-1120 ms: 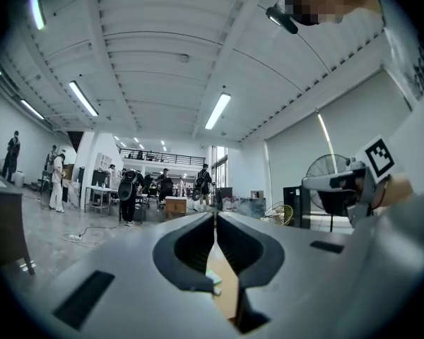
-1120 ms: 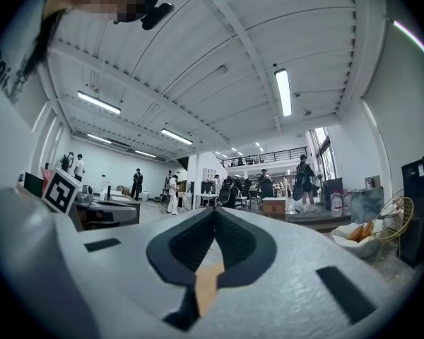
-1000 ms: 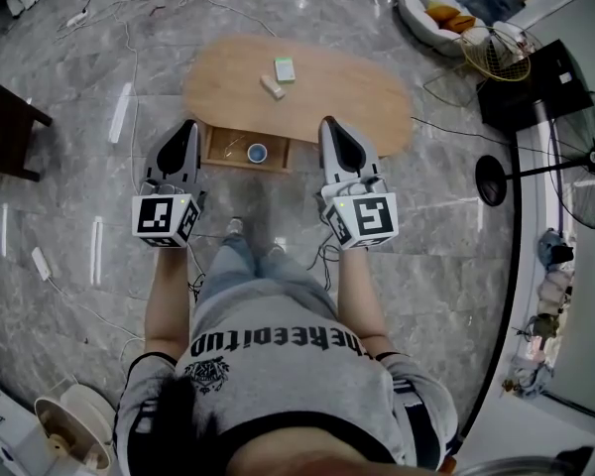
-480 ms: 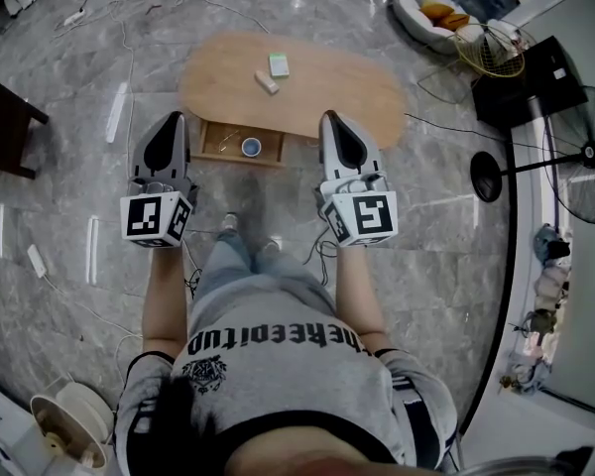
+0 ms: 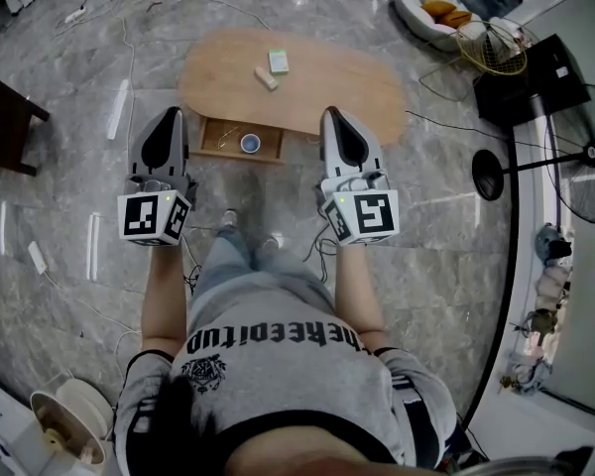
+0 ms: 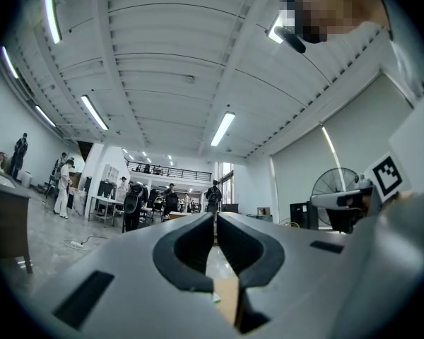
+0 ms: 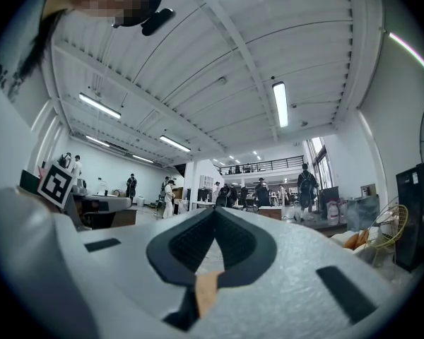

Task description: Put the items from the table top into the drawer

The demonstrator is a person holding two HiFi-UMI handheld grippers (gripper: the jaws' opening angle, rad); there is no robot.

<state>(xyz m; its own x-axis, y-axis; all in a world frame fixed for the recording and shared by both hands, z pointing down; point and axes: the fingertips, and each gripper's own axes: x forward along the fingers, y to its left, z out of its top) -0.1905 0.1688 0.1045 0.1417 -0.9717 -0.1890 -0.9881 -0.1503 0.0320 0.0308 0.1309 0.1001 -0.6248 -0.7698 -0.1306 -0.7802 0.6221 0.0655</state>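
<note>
The oval wooden table (image 5: 357, 87) stands ahead of me and low down. On it lie a green and white box (image 5: 279, 61) and a small beige block (image 5: 267, 79). Below the table's near edge the drawer (image 5: 218, 148) is pulled out, with a blue round item (image 5: 249, 144) inside. My left gripper (image 5: 169, 114) is shut and empty, hovering left of the drawer. My right gripper (image 5: 333, 113) is shut and empty too, over the table's near edge right of the drawer. Both gripper views look level into the hall, with the left gripper (image 6: 215, 217) and right gripper (image 7: 214, 210) tips together.
A dark side table (image 5: 5, 122) stands at the left. Cables and power strips (image 5: 119, 112) lie on the grey floor. At the right are a black box (image 5: 531, 82), a floor fan (image 5: 585, 167), a wire basket (image 5: 496, 50) and a white pet bed (image 5: 426, 13). People (image 6: 134, 203) stand far off.
My left gripper has drifted left, away from the drawer front, and has risen a little. The right gripper has hardly moved. Both stay shut.
</note>
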